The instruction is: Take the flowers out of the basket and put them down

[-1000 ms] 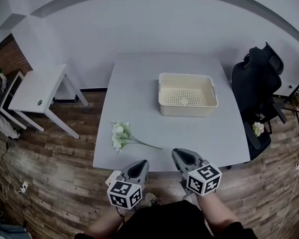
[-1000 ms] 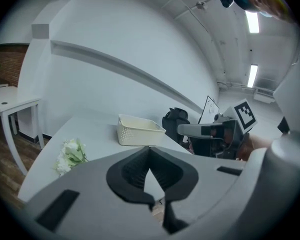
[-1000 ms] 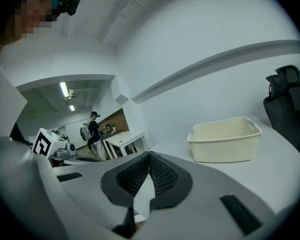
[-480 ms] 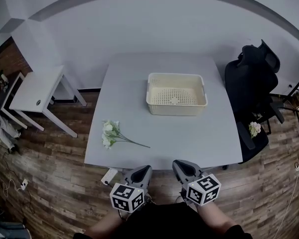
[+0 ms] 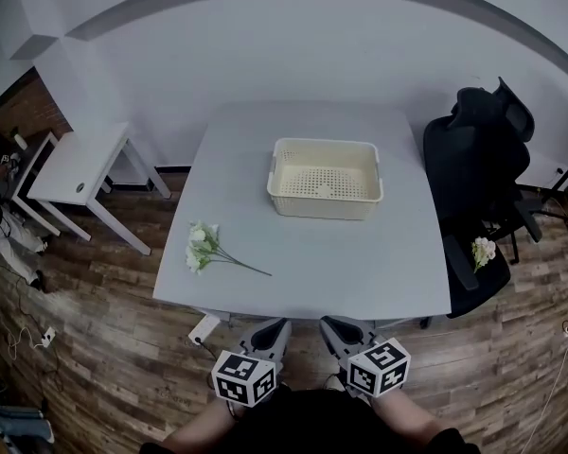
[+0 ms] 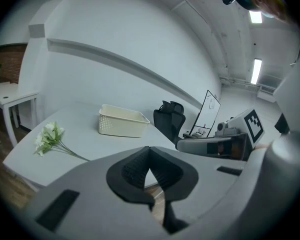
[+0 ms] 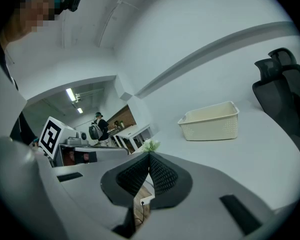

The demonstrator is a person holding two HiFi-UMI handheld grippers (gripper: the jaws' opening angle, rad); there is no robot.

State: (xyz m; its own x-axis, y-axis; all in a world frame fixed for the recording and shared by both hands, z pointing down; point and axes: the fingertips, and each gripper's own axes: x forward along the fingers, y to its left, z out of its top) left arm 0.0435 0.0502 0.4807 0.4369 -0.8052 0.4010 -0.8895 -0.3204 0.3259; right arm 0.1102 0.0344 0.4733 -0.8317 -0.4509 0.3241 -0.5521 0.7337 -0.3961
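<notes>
**Flowers out, basket bare: job looks finished**

Head view: the bunch of white flowers with thin green stems [image 5: 202, 248] lies flat on the pale grey table [image 5: 341, 258], near its left edge and well apart from the cream perforated plastic basket [image 5: 324, 206]. I can see the basket's floor, and nothing is in it. The left gripper [image 5: 274, 327] and the right gripper [image 5: 334, 325] hover side by side short of the table's near edge, close to the person's body. A black office chair [image 5: 478, 149] stands at the right, with a second small white bloom [image 5: 483, 250] by its seat. A white side table [image 5: 76, 164] stands at the left.

Left gripper view: the dark ribbed pads meet at the tip, so this gripper is clenched with nothing in it. Flowers and basket lie beyond it on the table.

Right gripper view: the same, pads pressed together and nothing caught between them. The flowers peek just over the tip and the basket sits at the far right. A person with a backpack [image 7: 96, 129] stands far off.

I judge the take-out and set-down step as done. The next move calls for no grasp; at most, keep both grippers clear of the stems.

Writing: I read no brand or label. Only the black-and-white square markers on the gripper cubes show, and a board [image 6: 209, 106] in the left gripper view is too small to read.
</notes>
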